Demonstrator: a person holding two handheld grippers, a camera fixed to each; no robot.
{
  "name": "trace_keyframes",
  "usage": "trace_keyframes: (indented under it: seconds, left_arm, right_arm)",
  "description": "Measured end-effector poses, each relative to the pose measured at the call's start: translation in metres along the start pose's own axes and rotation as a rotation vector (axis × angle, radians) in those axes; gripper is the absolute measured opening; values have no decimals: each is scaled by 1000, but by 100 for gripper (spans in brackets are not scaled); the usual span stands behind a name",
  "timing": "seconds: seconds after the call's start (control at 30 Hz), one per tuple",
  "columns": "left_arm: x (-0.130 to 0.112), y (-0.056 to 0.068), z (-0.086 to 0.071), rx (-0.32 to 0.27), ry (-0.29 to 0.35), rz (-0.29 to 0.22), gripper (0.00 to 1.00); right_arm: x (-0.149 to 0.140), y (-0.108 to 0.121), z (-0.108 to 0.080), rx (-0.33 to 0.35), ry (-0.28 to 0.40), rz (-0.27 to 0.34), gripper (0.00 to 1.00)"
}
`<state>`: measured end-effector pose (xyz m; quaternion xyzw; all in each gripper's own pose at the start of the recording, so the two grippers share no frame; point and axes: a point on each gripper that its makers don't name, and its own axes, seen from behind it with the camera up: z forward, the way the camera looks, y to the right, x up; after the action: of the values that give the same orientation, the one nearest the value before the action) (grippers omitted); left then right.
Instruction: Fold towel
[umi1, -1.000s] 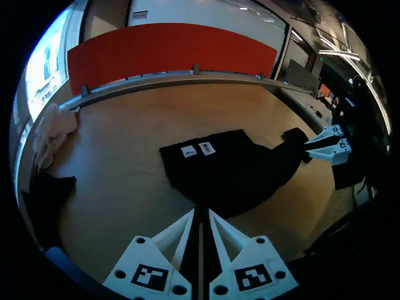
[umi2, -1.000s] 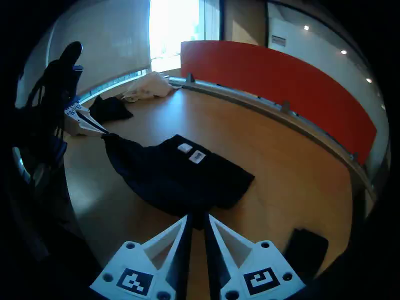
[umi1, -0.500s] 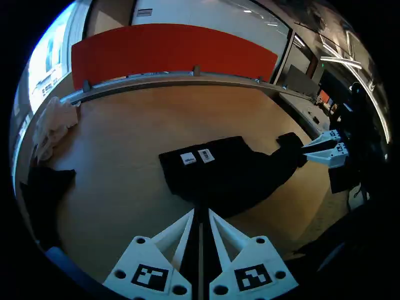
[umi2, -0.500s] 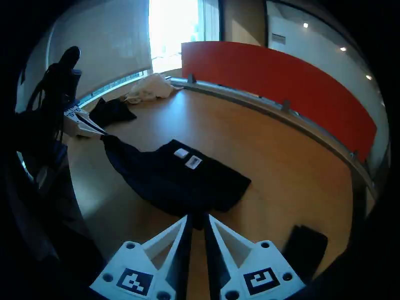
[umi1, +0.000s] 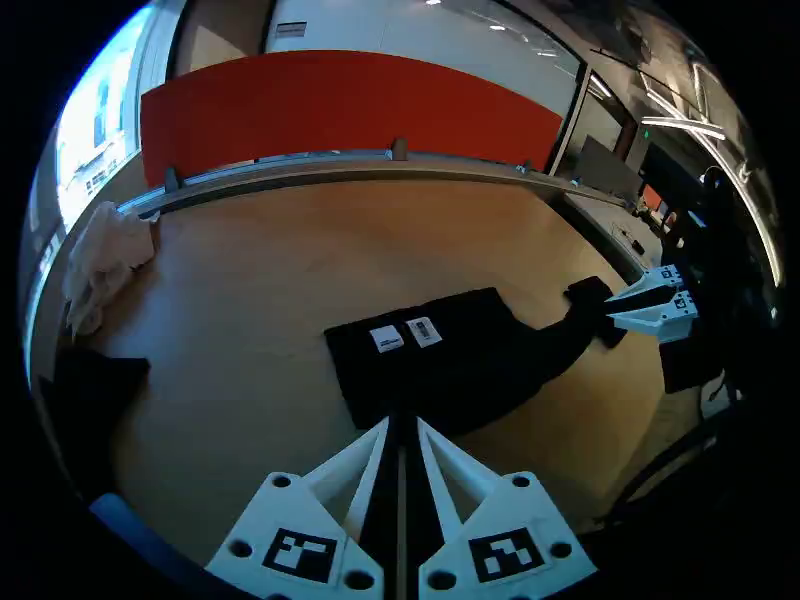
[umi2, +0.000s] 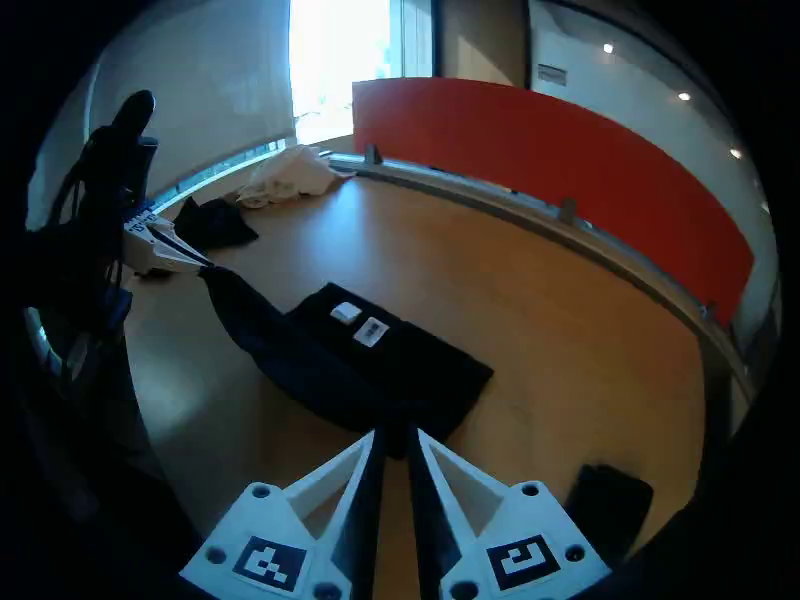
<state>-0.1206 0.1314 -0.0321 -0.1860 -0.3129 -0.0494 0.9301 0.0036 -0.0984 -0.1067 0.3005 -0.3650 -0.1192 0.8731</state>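
Here, a dark navy cloth towel (umi1: 460, 360) lies across the middle of a light wooden desk (umi1: 260, 270), held at two points by a pair of white plastic hand-held grippers. In the left gripper view, the left gripper (umi1: 401, 422) has its jaws closed on the towel's near edge. The right gripper view shows it at the left side of the desk, a corner of fabric drawn out to its tips. The right gripper (umi2: 397, 432) likewise has its jaws pressed together on the near hem in its own view. From the left gripper view it stands at the right side of the desk, clamping a bunched dark corner. One edge of the towel stretches in a narrowing strip from one gripper to the other, while the rest lies flat on the wood as a rough rectangle. Two small white labels (umi1: 385, 339) sit side by side on its upper face.

A long red divider panel (umi1: 340, 100) stands behind a grey metal rail (umi1: 330, 165) along the desk's far edge. A crumpled pale cloth (umi1: 105, 255) rests near the rail at the far left, with a dark bundled cloth (umi1: 90, 385) just nearer. Another dark folded cloth (umi2: 605, 500) lies apart from the towel, near the right of the right gripper view. Bright daylight comes through a window (umi2: 340, 60) beyond the panel.
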Motion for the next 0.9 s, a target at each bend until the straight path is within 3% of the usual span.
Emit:
trace_keyframes:
  seconds: [0.4,0.9]
  left_arm:
    - [10,-18,54,-1,-26,-14,4]
    - [-3,-34,111,4,-102,-11,4]
  right_arm:
    - [1,27,44,-19,-39,48,16]
    - [-17,48,94,-27,-108,113,17]
